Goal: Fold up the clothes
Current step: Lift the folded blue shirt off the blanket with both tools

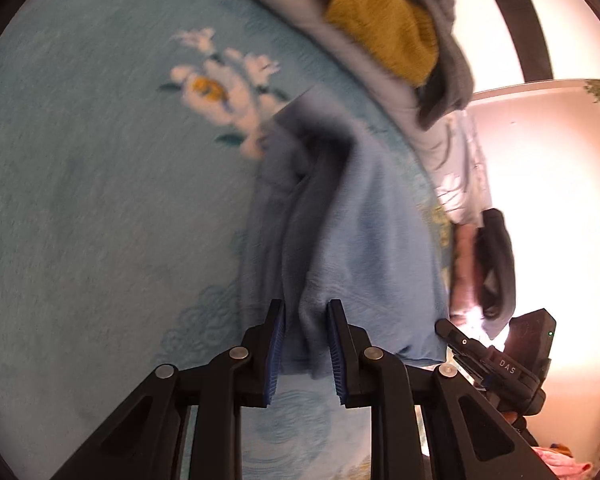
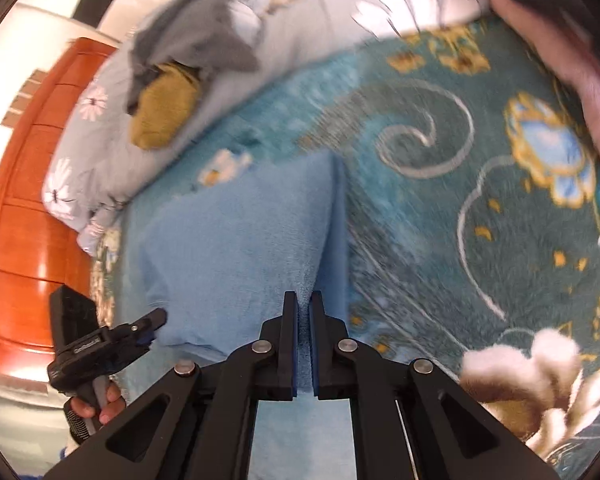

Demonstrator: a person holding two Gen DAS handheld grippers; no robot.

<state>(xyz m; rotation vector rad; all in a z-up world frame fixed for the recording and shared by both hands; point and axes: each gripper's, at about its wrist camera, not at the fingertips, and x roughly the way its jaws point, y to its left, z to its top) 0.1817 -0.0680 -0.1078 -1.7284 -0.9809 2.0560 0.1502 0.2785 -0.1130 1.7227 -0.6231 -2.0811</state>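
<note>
A light blue garment (image 1: 380, 240) (image 2: 240, 232) lies folded lengthwise on a teal floral blanket (image 1: 100, 200) (image 2: 420, 220). In the left wrist view my left gripper (image 1: 306, 306) is closed on a bunched fold at the garment's near edge, with cloth filling the gap between its blue pads. My right gripper (image 2: 304, 296) is shut tight on the garment's other near corner, a sliver of blue cloth showing between its pads. Each gripper shows in the other's view: the right gripper (image 1: 442, 326) at the garment's right edge, the left gripper (image 2: 158, 316) at its left edge.
A mustard knit (image 1: 380, 28) (image 2: 164, 116) and a grey garment (image 1: 448, 40) lie on a floral duvet (image 2: 300, 20) at the far side. A dark garment (image 1: 500, 264) hangs at the right. Orange wooden drawers (image 2: 24, 220) stand left; pink cloth (image 2: 572, 60) lies top right.
</note>
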